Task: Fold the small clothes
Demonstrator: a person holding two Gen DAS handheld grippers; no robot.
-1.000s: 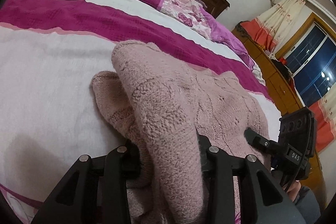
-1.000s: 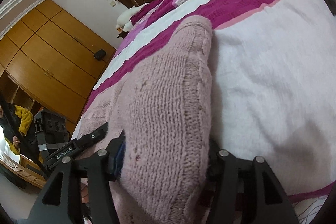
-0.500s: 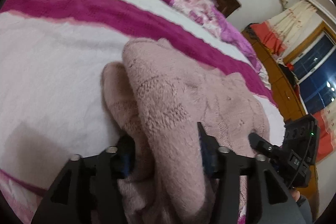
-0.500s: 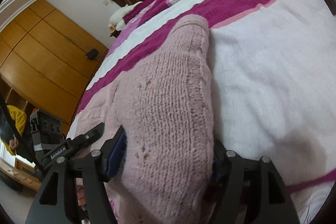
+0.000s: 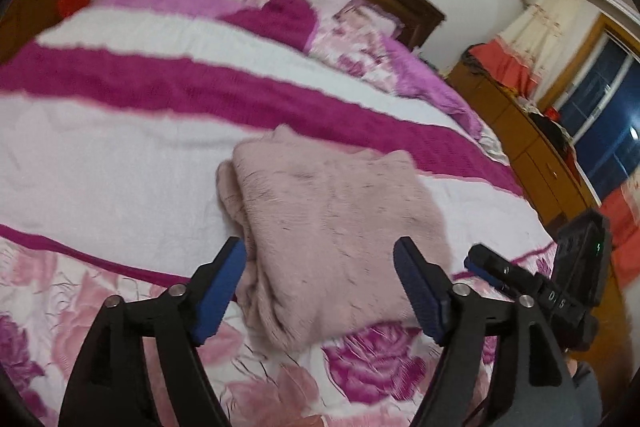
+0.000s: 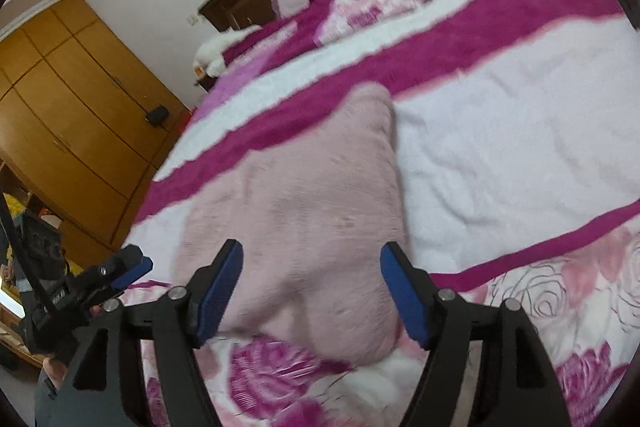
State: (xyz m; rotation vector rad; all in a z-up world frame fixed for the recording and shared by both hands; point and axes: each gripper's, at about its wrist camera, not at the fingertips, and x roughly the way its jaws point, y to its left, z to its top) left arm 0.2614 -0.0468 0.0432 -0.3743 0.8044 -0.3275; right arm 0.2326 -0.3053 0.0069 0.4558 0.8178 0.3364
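Both claws are opening wide and empty: left claw and right claw hover clear above the folded pink sweater on the bed.

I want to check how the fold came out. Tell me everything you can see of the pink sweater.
The pink sweater is a pale, fuzzy knit folded into a rough rectangle, with stacked layers showing along its left edge. It lies flat on the striped bedspread, its near edge over the floral part. Nothing grips it: the left gripper and right gripper are above its near end, jaws opening, pads off the knit.
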